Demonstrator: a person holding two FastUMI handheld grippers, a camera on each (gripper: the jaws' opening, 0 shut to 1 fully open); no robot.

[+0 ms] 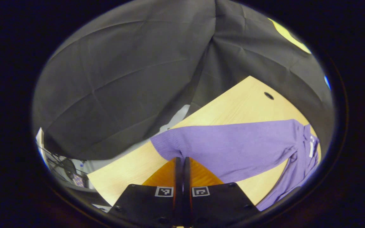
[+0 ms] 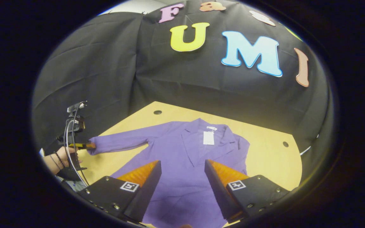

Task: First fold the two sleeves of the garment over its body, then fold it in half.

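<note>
Purple knit garment [image 2: 182, 164] lies flat, front up, on the light wooden table [image 2: 271, 164]; one sleeve [image 1: 227, 142] stretches out sideways. Left gripper [image 1: 182, 161] fingers are pressed together at the cuff [image 1: 160, 144]; whether fabric is caught between them, cannot tell. Right gripper [image 2: 182, 174] hovers over the body, fingers wide, holding nothing. Risk: a thin pinch slips mid-fold, or the sleeve drags the body askew.
</note>
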